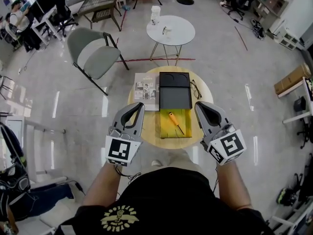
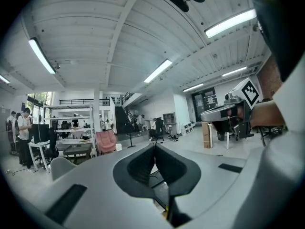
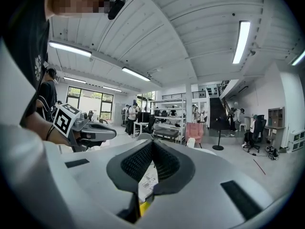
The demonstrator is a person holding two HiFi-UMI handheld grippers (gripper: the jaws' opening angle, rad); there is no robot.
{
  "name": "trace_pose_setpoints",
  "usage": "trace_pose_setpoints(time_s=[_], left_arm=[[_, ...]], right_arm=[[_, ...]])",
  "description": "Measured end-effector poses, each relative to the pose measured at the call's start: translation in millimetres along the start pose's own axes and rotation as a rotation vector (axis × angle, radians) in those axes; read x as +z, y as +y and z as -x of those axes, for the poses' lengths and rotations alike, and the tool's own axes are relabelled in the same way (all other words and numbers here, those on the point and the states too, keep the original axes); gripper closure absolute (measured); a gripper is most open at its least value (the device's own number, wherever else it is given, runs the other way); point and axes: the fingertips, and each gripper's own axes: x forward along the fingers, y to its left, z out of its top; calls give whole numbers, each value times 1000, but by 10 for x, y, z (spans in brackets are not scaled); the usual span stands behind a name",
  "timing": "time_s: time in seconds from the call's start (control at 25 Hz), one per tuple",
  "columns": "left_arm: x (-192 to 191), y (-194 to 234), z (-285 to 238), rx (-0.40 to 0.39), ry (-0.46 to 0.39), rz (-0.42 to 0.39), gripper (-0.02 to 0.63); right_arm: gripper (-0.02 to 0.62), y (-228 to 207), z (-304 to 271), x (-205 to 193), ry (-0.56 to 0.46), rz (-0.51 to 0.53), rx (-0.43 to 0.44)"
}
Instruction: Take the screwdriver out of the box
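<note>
An open box [image 1: 165, 131] lies on a small round wooden table [image 1: 205, 99]; its black lid [image 1: 175, 89] is folded back and its inside is yellow. The screwdriver [image 1: 174, 121], with an orange handle and dark shaft, lies in the yellow part. My left gripper [image 1: 140, 105] hovers at the box's left side, held level and shut on nothing. On the box's right side my right gripper [image 1: 197, 105] is also shut and empty. In the left gripper view the jaws [image 2: 155, 146] meet at the tip, as they do in the right gripper view [image 3: 152, 142]. Neither touches the screwdriver.
A printed booklet [image 1: 146, 91] lies left of the box and a pair of glasses [image 1: 196, 88] right of the lid. Beyond stand a white round table [image 1: 170, 30] and a grey chair [image 1: 93, 53]. Desks and people are further off.
</note>
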Motion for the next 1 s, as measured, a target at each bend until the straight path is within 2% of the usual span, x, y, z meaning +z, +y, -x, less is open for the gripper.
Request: trace_pose_setpoints(time_s=[0.12, 0.24, 0.68, 1.0], left_arm=[[5, -62, -111, -16, -9, 6, 589], [-44, -104, -197, -26, 17, -4, 589], [-221, 57, -464, 9, 56, 42, 589], [-301, 20, -688, -3, 64, 53, 589]], right_arm=[[580, -59, -45, -24, 5, 1, 4], [580, -127, -78, -68, 8, -6, 7], [580, -310, -369, -373, 76, -52, 45], [580, -356, -538, -656, 146, -63, 61]])
